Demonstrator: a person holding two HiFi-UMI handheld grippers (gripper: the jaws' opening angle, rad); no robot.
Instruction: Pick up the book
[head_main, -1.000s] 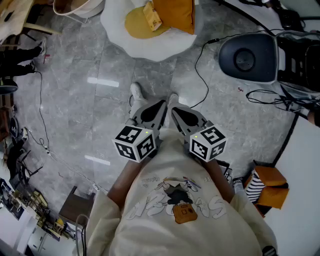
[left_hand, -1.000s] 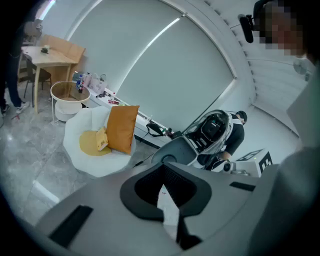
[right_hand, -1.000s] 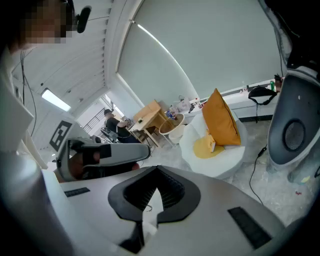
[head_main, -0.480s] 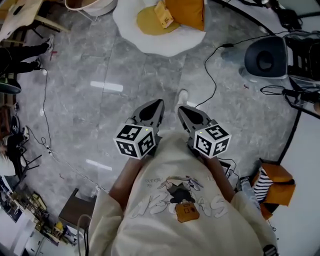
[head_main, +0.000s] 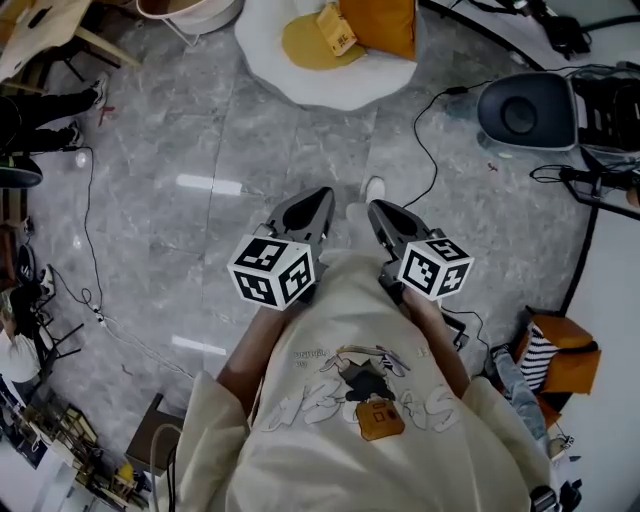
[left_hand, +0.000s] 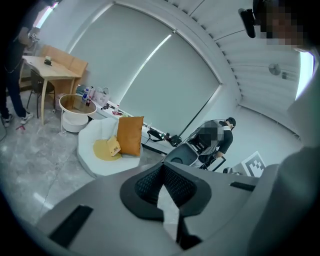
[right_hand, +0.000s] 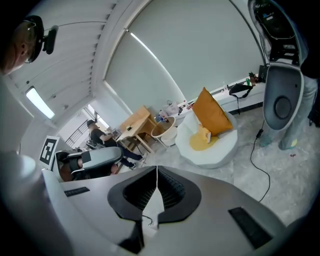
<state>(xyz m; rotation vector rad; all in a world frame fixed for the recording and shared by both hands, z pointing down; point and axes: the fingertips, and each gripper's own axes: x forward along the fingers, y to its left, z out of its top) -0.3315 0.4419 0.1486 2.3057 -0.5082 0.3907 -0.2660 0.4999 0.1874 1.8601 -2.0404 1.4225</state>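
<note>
The book (head_main: 337, 29) is small and tan. It lies on a yellow cushion (head_main: 308, 45) in a white round seat (head_main: 335, 85) at the top of the head view, far ahead of both grippers. My left gripper (head_main: 322, 196) and right gripper (head_main: 378, 207) are held side by side over the grey floor, both shut with nothing in them. The left gripper view shows the book (left_hand: 113, 146) beside an orange pillow (left_hand: 130, 135), well beyond the shut left gripper (left_hand: 162, 165). From the right gripper view the book (right_hand: 204, 134) is also distant, past the shut right gripper (right_hand: 157, 169).
A dark round machine (head_main: 520, 112) stands at the right with cables (head_main: 425, 150) trailing over the floor. At the top left stand a wooden table (head_main: 40, 25) and a white round basket (head_main: 190, 12). An orange box and a striped bag (head_main: 558, 355) sit at the lower right. People sit nearby.
Both grippers have travelled forward over the floor toward the white seat, still shut. The dark machine has slid to the right in the head view.
</note>
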